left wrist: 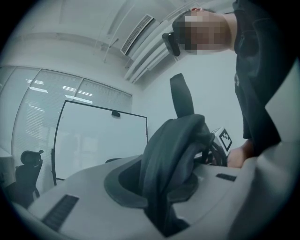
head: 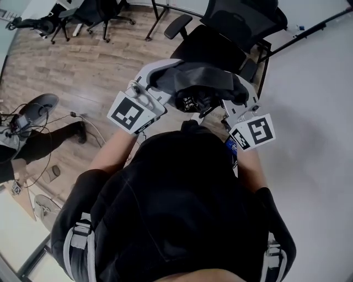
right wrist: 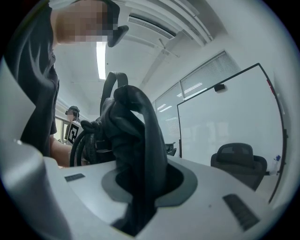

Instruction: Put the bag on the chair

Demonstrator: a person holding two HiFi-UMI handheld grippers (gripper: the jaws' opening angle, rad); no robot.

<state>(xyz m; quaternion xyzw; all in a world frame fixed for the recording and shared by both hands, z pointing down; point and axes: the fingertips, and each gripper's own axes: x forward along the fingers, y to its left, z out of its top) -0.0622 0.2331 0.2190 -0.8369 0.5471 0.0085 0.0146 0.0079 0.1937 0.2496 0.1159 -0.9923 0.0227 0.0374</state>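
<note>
A black bag hangs in the air between my two grippers, just in front of the black office chair. The left gripper is shut on the bag's left side. In the left gripper view a thick fold of dark bag fabric is pinched in the left gripper. The right gripper is shut on the bag's right side. In the right gripper view the bag's strap and fabric rise out of the right gripper. The person's dark shirt hides the bag's lower part.
More office chairs stand at the far left on the wooden floor. A person's leg and cables are at the left. A whiteboard with a chair before it shows in the right gripper view.
</note>
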